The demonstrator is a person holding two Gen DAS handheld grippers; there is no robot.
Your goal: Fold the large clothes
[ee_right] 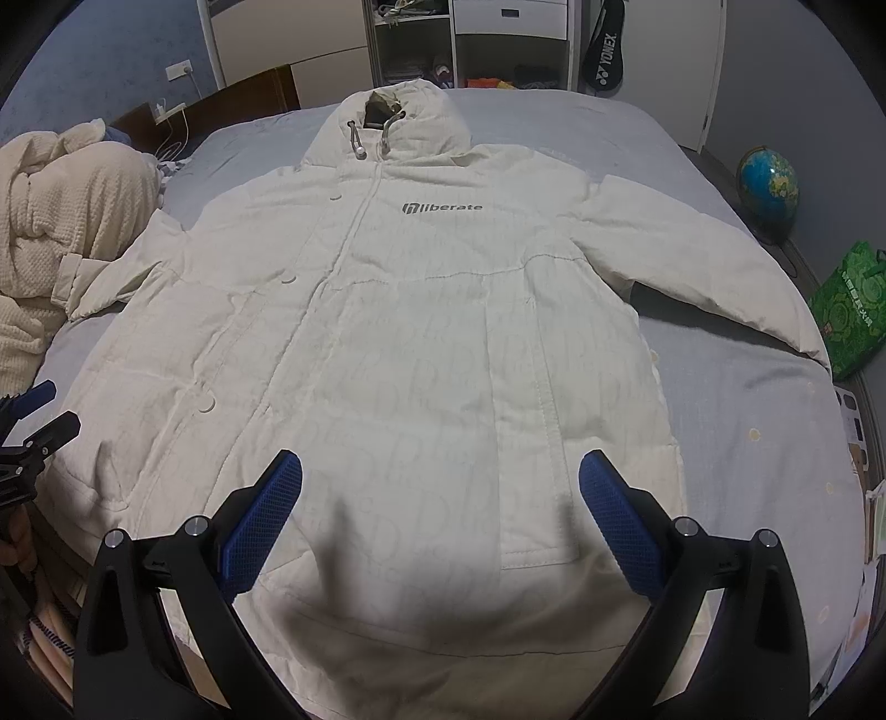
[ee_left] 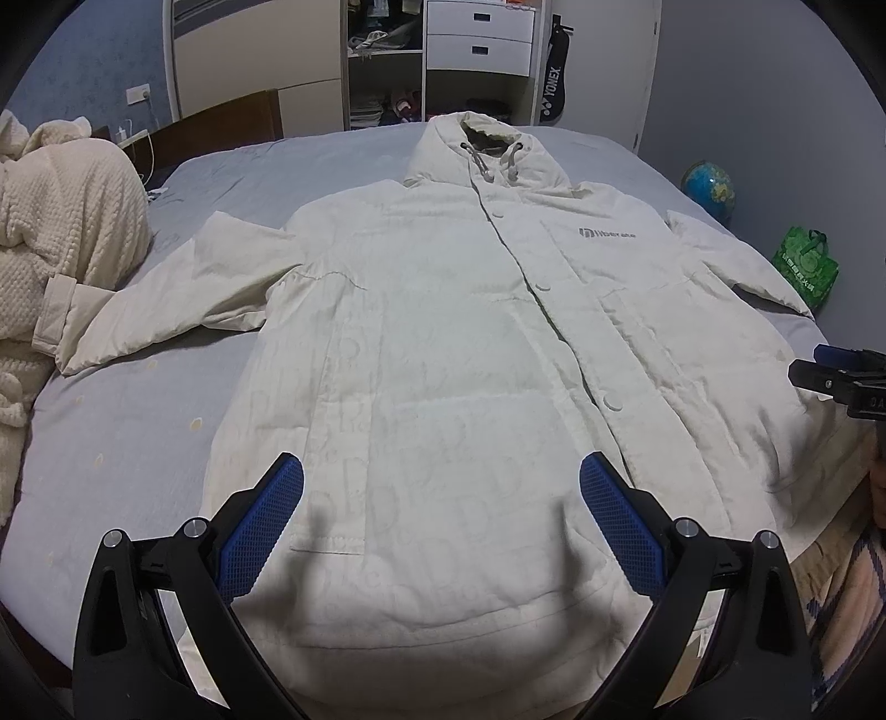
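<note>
A long cream hooded coat (ee_left: 443,343) (ee_right: 398,343) lies flat and face up on the bed, hood at the far end, both sleeves spread out sideways, a grey "liberate" logo (ee_right: 442,208) on its chest. My left gripper (ee_left: 441,487) hovers open above the coat's lower left part, its blue pads wide apart with nothing between them. My right gripper (ee_right: 440,487) hovers open above the lower right part, also holding nothing. Each gripper shows at the edge of the other's view, the right one (ee_left: 830,368) and the left one (ee_right: 41,415).
The bed (ee_left: 127,421) has a pale blue sheet. A fluffy cream robe (ee_left: 55,221) is piled at the left, touching the coat's left cuff. A globe (ee_right: 768,183) and a green bag (ee_right: 847,315) stand on the floor at the right. Shelves and drawers (ee_left: 479,36) are beyond the bed.
</note>
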